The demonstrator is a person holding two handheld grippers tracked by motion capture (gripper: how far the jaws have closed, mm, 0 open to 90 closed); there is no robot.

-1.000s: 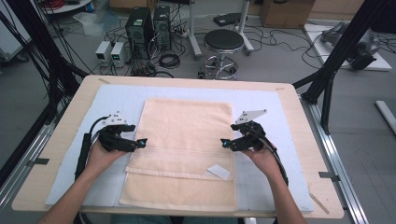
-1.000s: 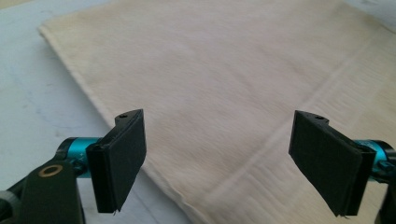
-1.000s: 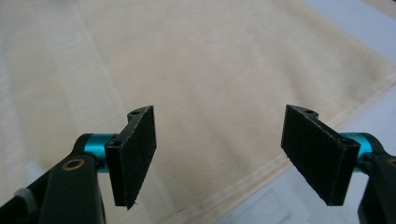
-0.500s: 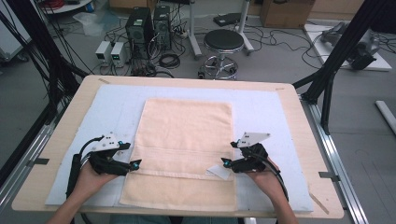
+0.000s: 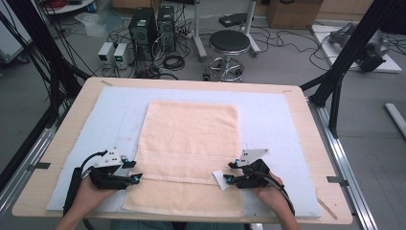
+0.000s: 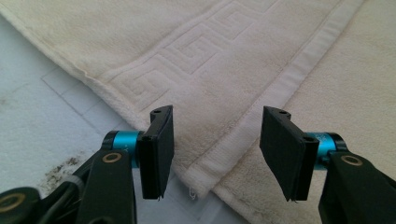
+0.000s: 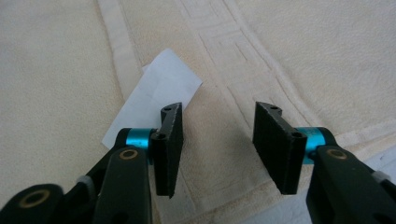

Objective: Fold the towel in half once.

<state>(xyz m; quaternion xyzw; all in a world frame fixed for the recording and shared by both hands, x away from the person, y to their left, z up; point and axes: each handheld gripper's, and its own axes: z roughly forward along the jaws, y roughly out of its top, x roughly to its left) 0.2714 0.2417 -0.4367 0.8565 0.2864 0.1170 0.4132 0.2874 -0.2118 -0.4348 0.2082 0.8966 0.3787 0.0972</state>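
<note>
Folding step in hand, going by the layout: cream terry towel with a woven key-pattern band [image 5: 191, 148] lying flat on the pale blue-grey mat [image 5: 268, 115] over the light wooden worktop [image 5: 316, 143], near part already doubled over, fold hem running across between the two grippers.

Left hand-held gripper [image 5: 135, 171] sitting at the towel's left edge, right hand-held gripper [image 5: 229, 172] at the right edge, both just at the ends of that hem line. Small white rectangular label [image 7: 154, 100] lying on the cloth just beside the right one.

Left gripper view: jaws half spread, having just been closing, straddling the corner of the folded layer [image 6: 205, 182]; pads not yet pressing the cloth. Right gripper view: same story, jaws narrowed but with a clear gap, towel edge between them, nothing pinched yet.

Reading this as the grasp phase before the next fold, roughly mid-task.

Next move calling for: finishing the close on both corners together, catching both layers, not just the top one. Then lifting evenly and carrying toward the far edge, keeping both sides level to avoid a skewed fold. Watching that the right pad isn't grabbing the label alone.
</note>
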